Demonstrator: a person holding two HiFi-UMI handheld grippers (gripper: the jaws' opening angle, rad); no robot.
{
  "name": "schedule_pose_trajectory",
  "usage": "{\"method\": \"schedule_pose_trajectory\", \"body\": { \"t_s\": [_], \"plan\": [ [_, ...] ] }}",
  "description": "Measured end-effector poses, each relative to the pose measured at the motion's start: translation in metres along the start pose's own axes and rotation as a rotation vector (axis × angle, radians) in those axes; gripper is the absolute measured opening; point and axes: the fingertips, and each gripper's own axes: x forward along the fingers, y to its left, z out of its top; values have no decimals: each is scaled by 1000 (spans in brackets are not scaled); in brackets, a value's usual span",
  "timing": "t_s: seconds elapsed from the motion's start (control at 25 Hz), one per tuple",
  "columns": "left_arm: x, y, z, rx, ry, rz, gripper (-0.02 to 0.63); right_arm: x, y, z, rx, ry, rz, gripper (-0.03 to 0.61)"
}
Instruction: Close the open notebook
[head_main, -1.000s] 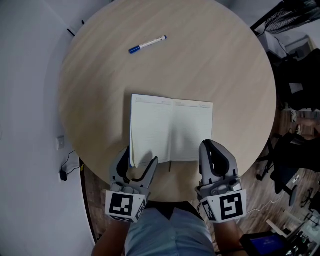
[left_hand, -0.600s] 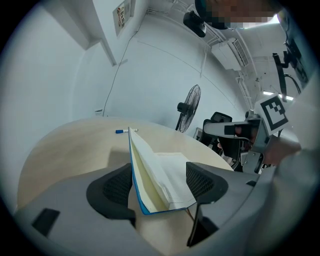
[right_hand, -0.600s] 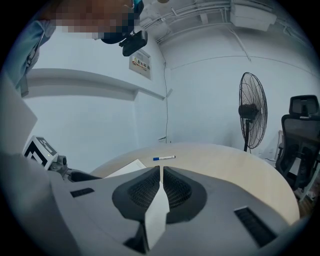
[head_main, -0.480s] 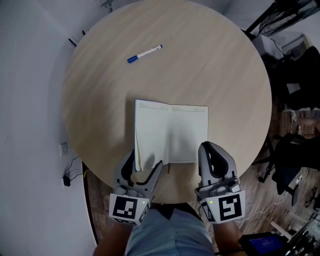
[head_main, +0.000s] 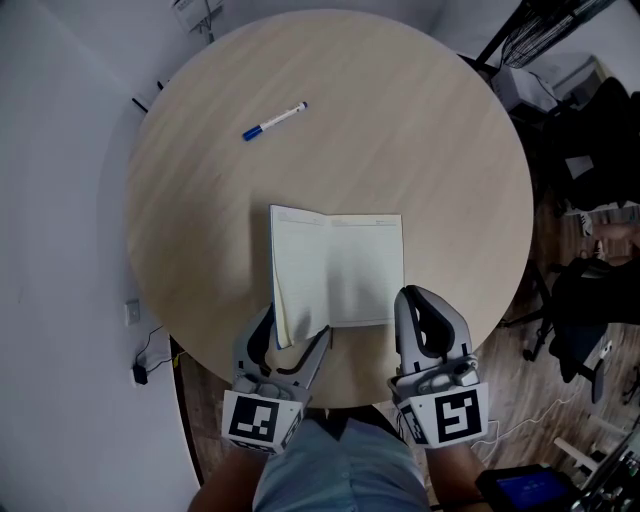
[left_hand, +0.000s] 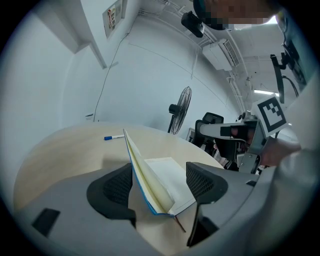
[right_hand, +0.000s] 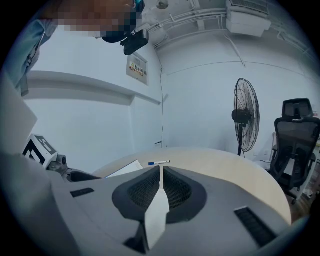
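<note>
**Item:** open notebook with a blue cover and cream ruled pages (head_main: 345, 265), lying on the near half of the round pale-wood tabletop (head_main: 430, 150).

**Condition:** partly folded. The right half lies flat. The left half, cover and pages together, stands raised at a steep tilt about the spine, seen edge-on in the left gripper view (left_hand: 150, 185). A thin dark ribbon trails from the spine's near end.

**Left claw** (head_main: 293, 328): jaws apart, straddling the near corner of the raised half. The leaf stands between them, close to the outer jaw, and is not pinched (left_hand: 160, 185).

**Right claw** (head_main: 415, 298): jaws pressed together with nothing between them (right_hand: 161, 172), at the notebook's near right corner.

**Also present:** white marker pen with a blue cap (head_main: 274, 120), well apart on the far left of the tabletop.

**Progress:** closing looks begun but under half done. The raised half has yet to pass upright and drop onto the right half.
</note>
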Motion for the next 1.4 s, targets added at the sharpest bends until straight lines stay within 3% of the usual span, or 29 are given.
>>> {"method": "schedule_pose_trajectory", "body": {
  "t_s": [0.36,1.4],
  "plan": [
    [7,-27,12,28,-25,-64,337,-12,-11,5,12,-23,-29,49],
    [40,-91,9,111,24,-233,337,-53,-64,-9,74,-37,-173,49]
  ]
}}
